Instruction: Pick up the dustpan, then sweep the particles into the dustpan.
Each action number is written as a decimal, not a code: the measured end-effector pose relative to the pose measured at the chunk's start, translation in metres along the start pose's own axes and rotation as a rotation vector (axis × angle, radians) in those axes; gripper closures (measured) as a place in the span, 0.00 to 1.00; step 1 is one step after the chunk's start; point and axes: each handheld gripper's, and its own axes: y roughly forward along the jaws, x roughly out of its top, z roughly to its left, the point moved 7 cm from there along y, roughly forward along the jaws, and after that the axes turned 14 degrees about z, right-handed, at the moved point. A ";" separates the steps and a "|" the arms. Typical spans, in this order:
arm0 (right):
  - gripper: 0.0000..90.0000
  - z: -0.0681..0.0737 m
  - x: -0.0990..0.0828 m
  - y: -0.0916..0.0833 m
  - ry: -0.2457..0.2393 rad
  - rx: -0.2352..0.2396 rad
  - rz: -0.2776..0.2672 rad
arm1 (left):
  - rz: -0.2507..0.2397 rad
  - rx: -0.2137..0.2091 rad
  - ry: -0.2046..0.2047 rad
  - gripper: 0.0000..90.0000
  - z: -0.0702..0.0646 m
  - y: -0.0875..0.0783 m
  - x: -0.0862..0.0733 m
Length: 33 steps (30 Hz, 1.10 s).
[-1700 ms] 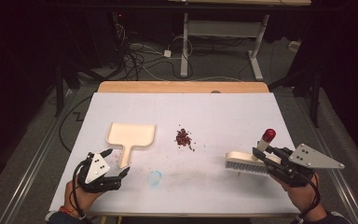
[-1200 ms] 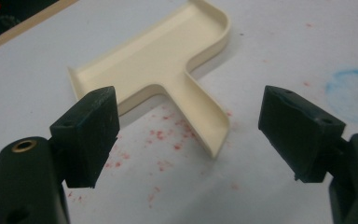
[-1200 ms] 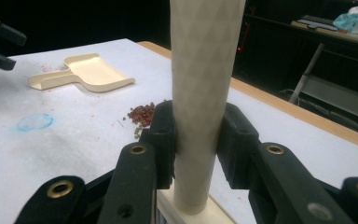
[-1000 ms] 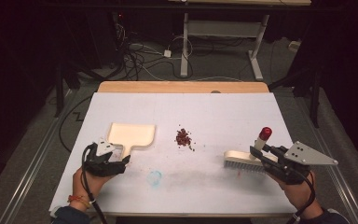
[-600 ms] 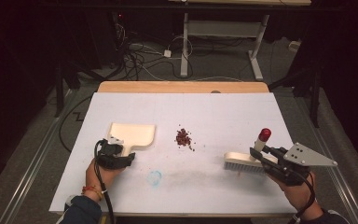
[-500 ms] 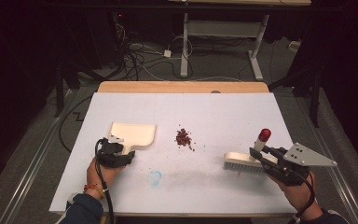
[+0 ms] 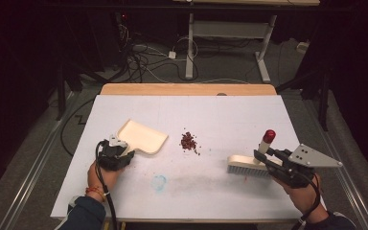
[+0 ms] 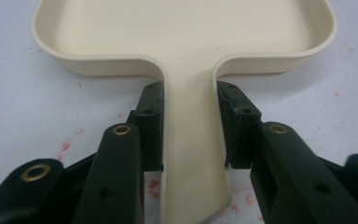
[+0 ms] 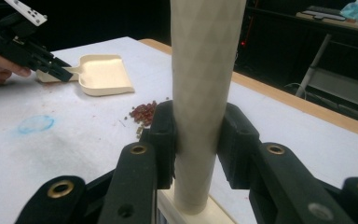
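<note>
left gripper (image 7: 124, 154) clamped on dustpan (image 7: 142, 136) handle, pan on table (image 7: 220, 112) left of centre | right gripper (image 7: 262, 158) clamped on brush (image 7: 249, 160) handle, bristles down on table at right | crumbs (image 7: 188, 141) piled between pan and brush | blue smear (image 7: 159, 182) near front edge

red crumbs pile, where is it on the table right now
In the high view the red crumbs pile lies mid-table, just right of the dustpan and left of the brush.

Cream dustpan (image 7: 141, 136) left; red crumbs (image 7: 189, 141) centre; brush (image 7: 247, 163) right.
</note>
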 end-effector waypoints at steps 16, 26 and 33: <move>0.78 -0.002 0.005 0.005 0.011 -0.011 -0.002 | -0.037 -0.034 0.081 0.71 -0.010 -0.036 -0.007; 0.78 -0.008 0.014 0.016 0.023 -0.006 -0.010 | 0.028 -0.111 0.168 0.71 -0.039 -0.043 -0.038; 0.78 -0.010 0.025 0.027 0.018 0.000 -0.022 | 0.037 -0.136 0.182 0.71 -0.046 -0.046 -0.047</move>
